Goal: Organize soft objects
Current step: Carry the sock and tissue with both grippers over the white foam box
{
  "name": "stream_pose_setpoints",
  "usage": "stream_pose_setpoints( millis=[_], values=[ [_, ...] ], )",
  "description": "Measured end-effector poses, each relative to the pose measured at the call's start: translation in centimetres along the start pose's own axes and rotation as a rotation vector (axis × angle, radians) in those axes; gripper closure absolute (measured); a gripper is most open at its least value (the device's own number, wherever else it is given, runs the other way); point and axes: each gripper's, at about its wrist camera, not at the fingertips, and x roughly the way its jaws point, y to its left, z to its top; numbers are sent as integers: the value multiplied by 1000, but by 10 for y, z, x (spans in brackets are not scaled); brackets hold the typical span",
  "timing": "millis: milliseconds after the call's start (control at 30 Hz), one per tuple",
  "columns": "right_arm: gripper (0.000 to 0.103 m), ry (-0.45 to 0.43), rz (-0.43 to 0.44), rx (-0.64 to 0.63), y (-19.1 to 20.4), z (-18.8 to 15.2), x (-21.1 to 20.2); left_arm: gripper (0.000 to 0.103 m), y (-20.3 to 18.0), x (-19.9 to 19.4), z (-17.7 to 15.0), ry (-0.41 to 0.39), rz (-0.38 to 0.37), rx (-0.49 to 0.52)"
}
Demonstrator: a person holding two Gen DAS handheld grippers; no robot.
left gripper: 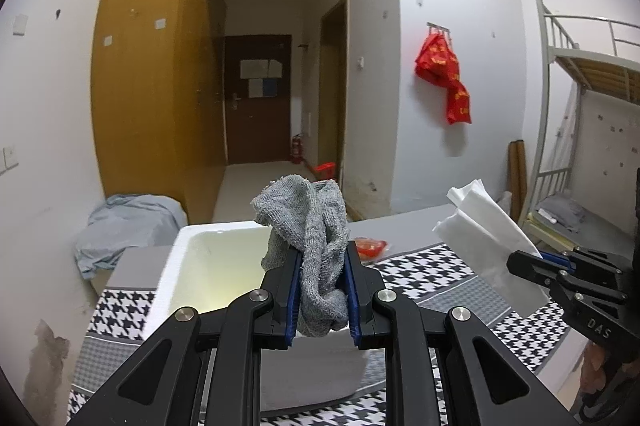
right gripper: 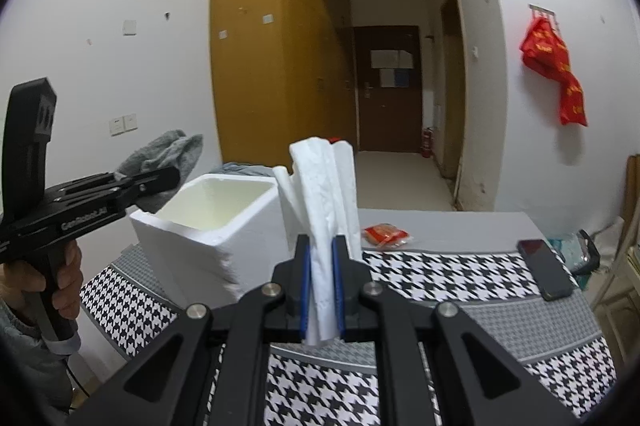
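My left gripper (left gripper: pixel 323 250) is shut on a grey knitted cloth (left gripper: pixel 316 226), which bunches up above the pads and hangs out below them. It is held in the air at the near edge of a white foam box (left gripper: pixel 176 258) that stands open on the houndstooth table. My right gripper (right gripper: pixel 321 246) is shut on folded white tissue paper (right gripper: pixel 324 182) that sticks upright from between its pads. In the right wrist view the foam box (right gripper: pixel 200 238) stands to the left, with the left gripper (right gripper: pixel 160 180) and grey cloth (right gripper: pixel 168 150) beside its far-left corner. The right gripper (left gripper: pixel 524 262) with the tissue (left gripper: pixel 484 238) shows at the right of the left wrist view.
A red snack packet (right gripper: pixel 386 235) lies on the table past the grippers, and a dark phone (right gripper: pixel 544 268) lies at the right. The houndstooth cloth (right gripper: pixel 440 270) covers the table. A grey-blue bundle (left gripper: pixel 128 226) sits left of the box. A bunk bed (left gripper: pixel 580 74) stands at the right.
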Motion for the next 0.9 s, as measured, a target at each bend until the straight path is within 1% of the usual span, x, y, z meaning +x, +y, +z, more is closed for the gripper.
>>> stream_pose_setpoints(
  millis=[233,367,667,900],
  values=[
    [89,12,48,-9,12,2,16,83,15,3,-3,21,42,-4],
    [89,17,64,-20,19,4,21,83,22,7,-3,33,49,-10],
    [90,11,58,-32,22,4,22,83,29,32,2,73,32,-6],
    [90,17,22,-23,19,1,21,83,35,53,4,110,31,2]
  ],
)
